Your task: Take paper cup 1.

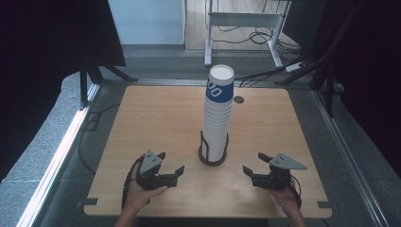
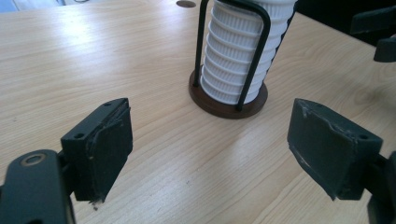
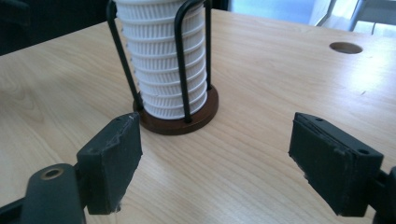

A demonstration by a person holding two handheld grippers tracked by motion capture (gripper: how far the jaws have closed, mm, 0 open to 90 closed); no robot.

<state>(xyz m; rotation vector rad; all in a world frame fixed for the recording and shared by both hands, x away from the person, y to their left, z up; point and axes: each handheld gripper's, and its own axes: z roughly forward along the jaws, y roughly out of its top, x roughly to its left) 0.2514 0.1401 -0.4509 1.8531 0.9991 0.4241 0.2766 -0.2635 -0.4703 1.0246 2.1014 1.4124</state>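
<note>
At the lower left of the high view, the left gripper (image 1: 171,162) hovers over the table (image 1: 151,123), jaws apart and empty. At centre, the stack of cups (image 1: 218,113) stands upright in a wire holder (image 1: 213,158). At the lower right, the right gripper (image 1: 255,163) has its jaws apart, empty.

Looks along the left gripper (image 2: 208,144), jaws standing wide apart with nothing between them, only bare worktop (image 2: 93,60). Shows worn, scuffed black pads (image 2: 112,144). Ahead, just beyond the jaws, catches a stack of white ribbed cups (image 2: 236,51) standing upright inside a black wire holder (image 2: 256,56) on a round brown base (image 2: 219,105). Takes in a round hole (image 2: 186,3) in the worktop at the far edge.
</note>
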